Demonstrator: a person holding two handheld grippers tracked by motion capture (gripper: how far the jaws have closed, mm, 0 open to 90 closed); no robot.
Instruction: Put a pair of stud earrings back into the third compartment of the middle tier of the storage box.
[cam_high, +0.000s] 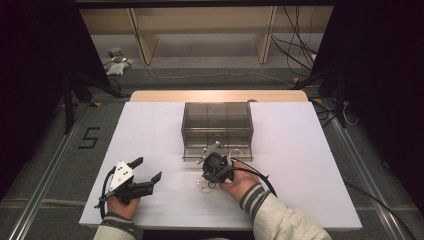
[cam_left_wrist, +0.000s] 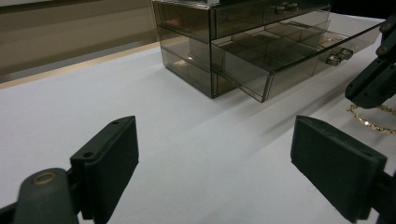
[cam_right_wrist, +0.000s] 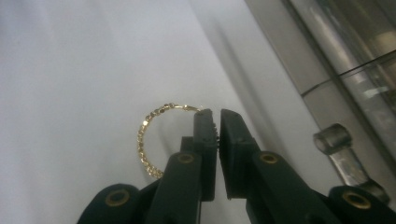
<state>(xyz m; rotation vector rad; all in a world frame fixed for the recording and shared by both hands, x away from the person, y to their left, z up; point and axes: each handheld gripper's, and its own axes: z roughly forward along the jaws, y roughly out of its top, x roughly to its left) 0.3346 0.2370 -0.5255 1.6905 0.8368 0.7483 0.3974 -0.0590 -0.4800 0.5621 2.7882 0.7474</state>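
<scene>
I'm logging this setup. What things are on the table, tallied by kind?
Smoky clear drawer organiser, bottom drawer pulled out: 1
Gold chain bracelet, pinched in the right tongs: 1
Handheld tongs, left open: 2
Total: 4

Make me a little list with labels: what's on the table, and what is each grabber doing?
table: white table top
box: smoky see-through drawer box, bottom drawer pulled out
drawer inside: split into compartments, contents too hard to tell
jewellery: gold chain bracelet lying on the table in front of the drawer
right gripper: shut on the bracelet, pinching part of the chain
left gripper: open, nothing between its jaws, off to the left of the box
</scene>
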